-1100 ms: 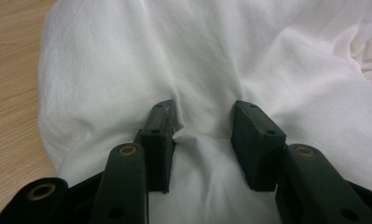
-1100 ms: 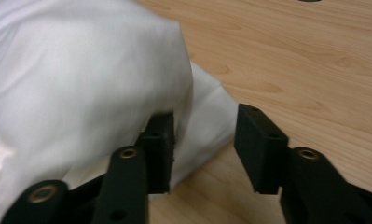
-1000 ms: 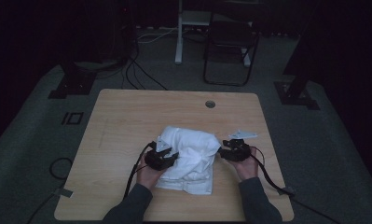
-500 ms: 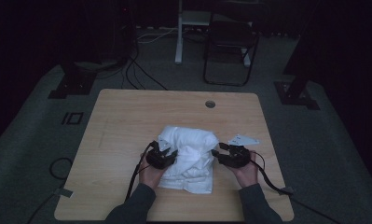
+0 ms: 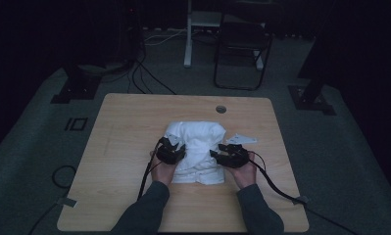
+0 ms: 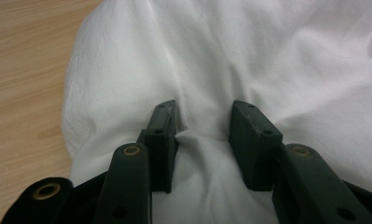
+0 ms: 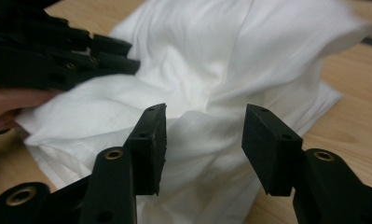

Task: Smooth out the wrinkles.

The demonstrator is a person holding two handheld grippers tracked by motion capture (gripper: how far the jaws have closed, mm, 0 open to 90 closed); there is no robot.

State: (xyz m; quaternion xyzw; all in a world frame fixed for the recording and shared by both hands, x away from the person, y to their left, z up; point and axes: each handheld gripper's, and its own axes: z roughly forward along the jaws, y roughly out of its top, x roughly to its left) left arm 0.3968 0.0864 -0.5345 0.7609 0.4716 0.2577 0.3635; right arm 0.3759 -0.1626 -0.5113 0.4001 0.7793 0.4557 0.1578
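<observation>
Wooden table (image 5: 124, 147), white cloth (image 5: 197, 147) between grippers

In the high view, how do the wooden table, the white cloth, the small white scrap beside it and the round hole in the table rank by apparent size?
Largest to smallest:
1. wooden table
2. white cloth
3. small white scrap
4. round hole
The scrap and the hole are both small, but the scrap looks clearly wider. The hole lies farther from the camera, so its rank is less sure.

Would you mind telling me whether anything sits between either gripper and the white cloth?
Nothing visible does. The left gripper already presses into the white cloth, its open fingers straddling a fold. The right gripper is open at the cloth's opposite side.
</observation>
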